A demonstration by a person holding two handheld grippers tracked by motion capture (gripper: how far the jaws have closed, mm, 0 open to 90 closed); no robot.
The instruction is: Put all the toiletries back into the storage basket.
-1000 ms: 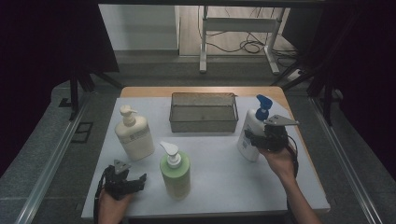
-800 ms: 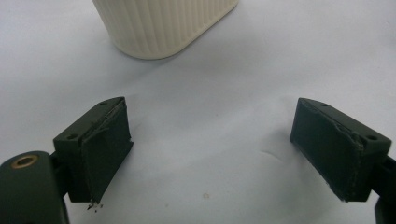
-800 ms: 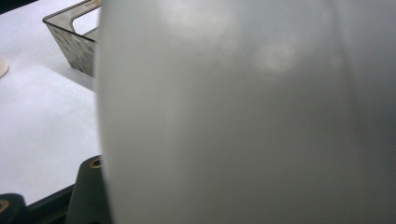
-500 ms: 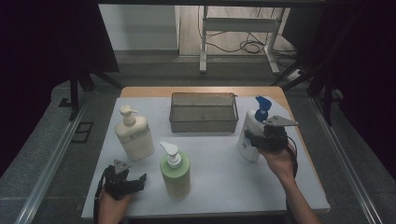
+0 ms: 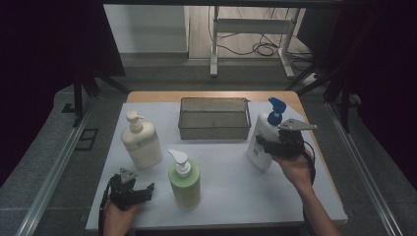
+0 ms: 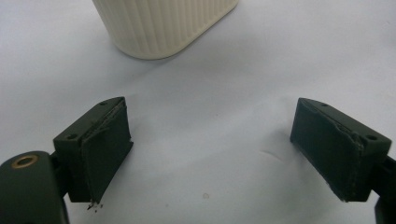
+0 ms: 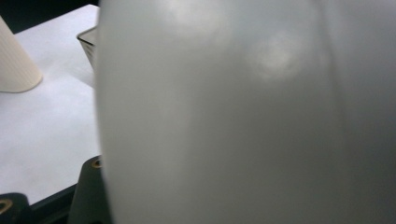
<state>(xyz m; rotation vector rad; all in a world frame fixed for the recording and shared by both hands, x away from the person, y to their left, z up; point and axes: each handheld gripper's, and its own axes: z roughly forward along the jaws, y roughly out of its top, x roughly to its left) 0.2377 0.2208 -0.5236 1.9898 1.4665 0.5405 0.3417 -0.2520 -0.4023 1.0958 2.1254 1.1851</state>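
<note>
A white bottle [image 5: 256,153] with a blue pump [image 5: 275,110] stands at the right of the white table top [image 5: 226,172]. My right gripper [image 5: 265,143] is shut on its body from the right side. In the right gripper view the white bottle [image 7: 233,116] sits right up against the camera, with one black jaw against its left flank. My left gripper [image 5: 144,190] rests near the front left edge, open with nothing between its fingers [image 6: 100,149]. The ribbed base of a cream pump bottle [image 6: 163,23] stands just beyond it.
The cream pump bottle [image 5: 141,141] stands at the left and a green pump bottle [image 5: 184,181] at the front middle. A wire basket [image 5: 214,118] sits at the back centre. The table's right edge lies close behind my right hand.
</note>
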